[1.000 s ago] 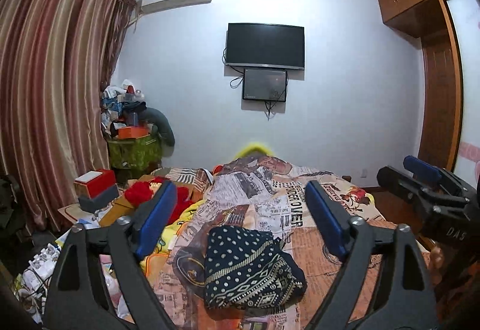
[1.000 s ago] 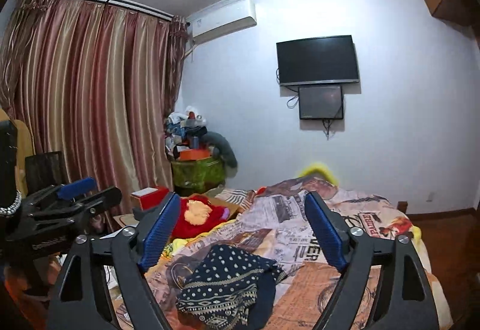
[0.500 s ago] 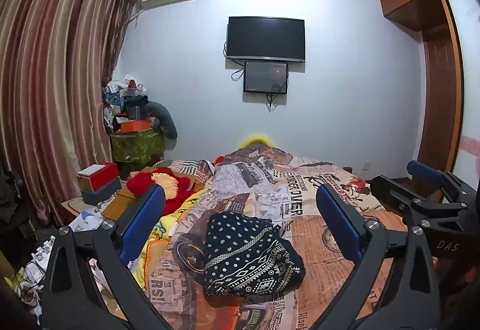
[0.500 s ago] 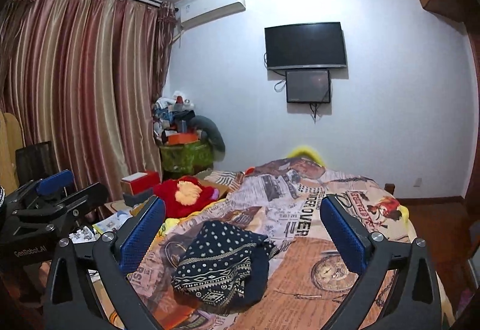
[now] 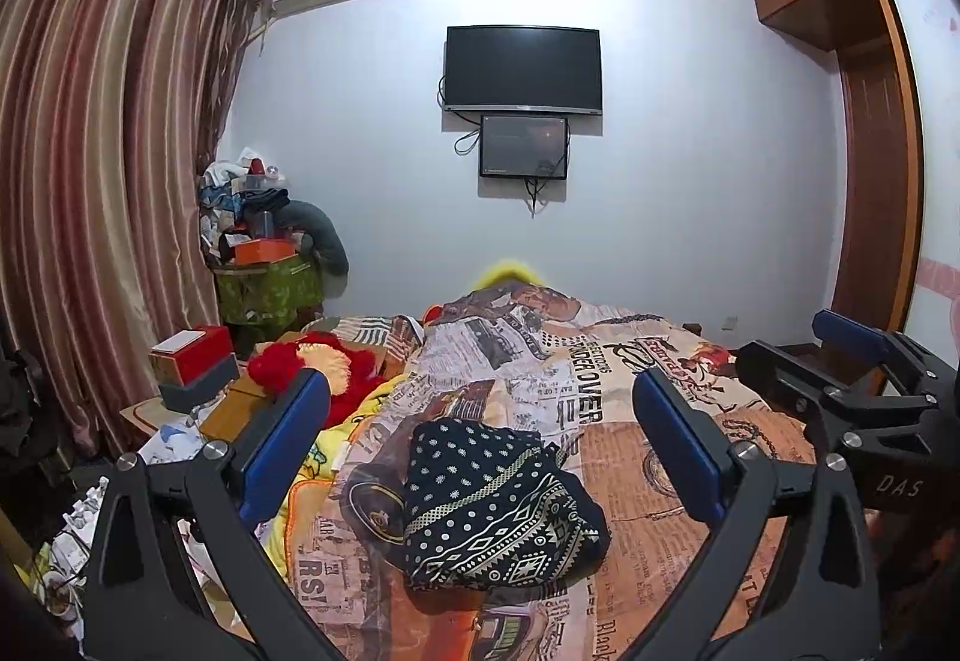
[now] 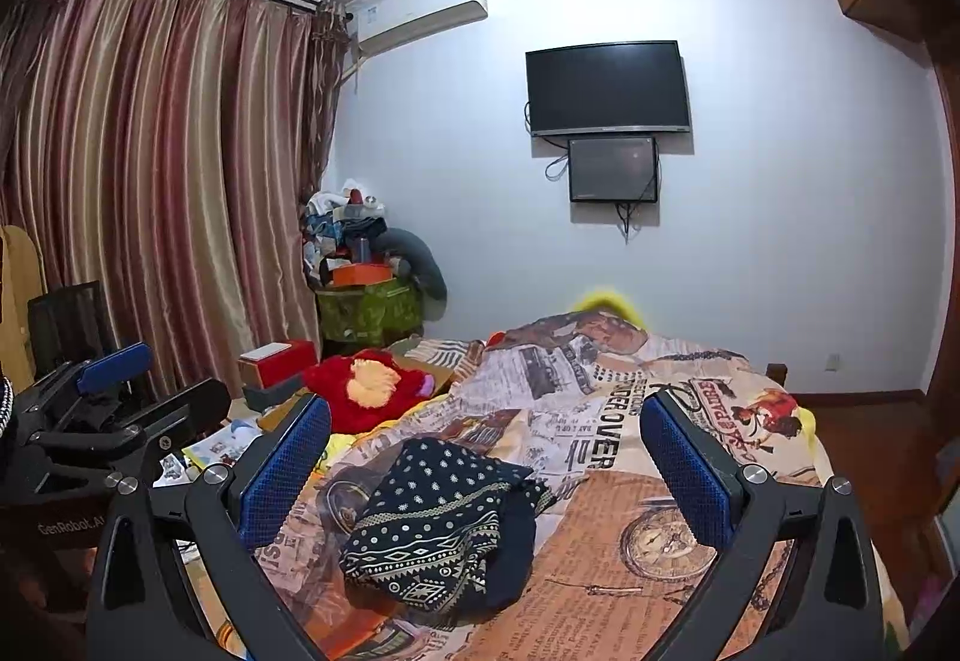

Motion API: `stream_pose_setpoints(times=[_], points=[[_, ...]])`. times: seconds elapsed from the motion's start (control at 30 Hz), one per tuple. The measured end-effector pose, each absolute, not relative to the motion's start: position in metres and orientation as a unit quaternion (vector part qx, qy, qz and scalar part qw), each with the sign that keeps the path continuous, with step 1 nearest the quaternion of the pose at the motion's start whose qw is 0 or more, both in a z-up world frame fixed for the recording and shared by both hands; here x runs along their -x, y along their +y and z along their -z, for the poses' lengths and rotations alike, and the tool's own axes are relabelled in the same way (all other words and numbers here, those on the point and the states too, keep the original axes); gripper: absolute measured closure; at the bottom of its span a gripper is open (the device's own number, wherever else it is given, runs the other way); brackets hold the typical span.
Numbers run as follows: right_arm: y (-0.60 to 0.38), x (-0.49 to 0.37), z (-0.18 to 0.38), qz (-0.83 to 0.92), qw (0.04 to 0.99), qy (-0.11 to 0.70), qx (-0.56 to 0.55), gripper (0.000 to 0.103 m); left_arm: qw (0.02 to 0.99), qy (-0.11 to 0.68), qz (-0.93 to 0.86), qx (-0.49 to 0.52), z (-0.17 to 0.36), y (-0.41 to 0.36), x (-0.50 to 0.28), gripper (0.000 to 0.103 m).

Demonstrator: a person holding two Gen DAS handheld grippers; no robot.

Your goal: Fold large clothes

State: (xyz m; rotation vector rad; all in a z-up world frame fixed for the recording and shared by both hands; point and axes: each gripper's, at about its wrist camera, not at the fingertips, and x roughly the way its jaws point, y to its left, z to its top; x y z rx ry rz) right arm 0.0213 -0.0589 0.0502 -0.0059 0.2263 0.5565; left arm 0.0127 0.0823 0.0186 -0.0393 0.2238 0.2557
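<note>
A dark navy garment with white dots and a patterned band (image 5: 492,505) lies folded in a bundle on the newspaper-print bedspread (image 5: 636,421); it also shows in the right wrist view (image 6: 438,523). My left gripper (image 5: 480,451) is open and empty, held above and in front of the garment. My right gripper (image 6: 486,463) is open and empty too, a little to the garment's right. The right gripper also appears at the right edge of the left wrist view (image 5: 840,379), and the left gripper at the left edge of the right wrist view (image 6: 102,409).
A red and yellow plush toy (image 5: 324,367) lies at the bed's left side beside a red box (image 5: 192,355). A cluttered green bin (image 5: 264,289) stands by the striped curtains (image 5: 108,181). A TV (image 5: 522,69) hangs on the far wall. A wooden wardrobe (image 5: 870,150) is on the right.
Both grippers have opened wider and drawn back slightly from the bed. The garment has not moved.
</note>
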Motion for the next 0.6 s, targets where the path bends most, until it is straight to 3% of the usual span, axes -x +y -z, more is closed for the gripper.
stream_pose_setpoints(times=[0.6], points=[[-0.0646, -0.0214, -0.0512, -0.271, 0.956, 0.108, 0.002, 0.0, 0.985, 0.111, -0.13, 0.025, -0.0158, 0.0839, -0.0135, 0.001]])
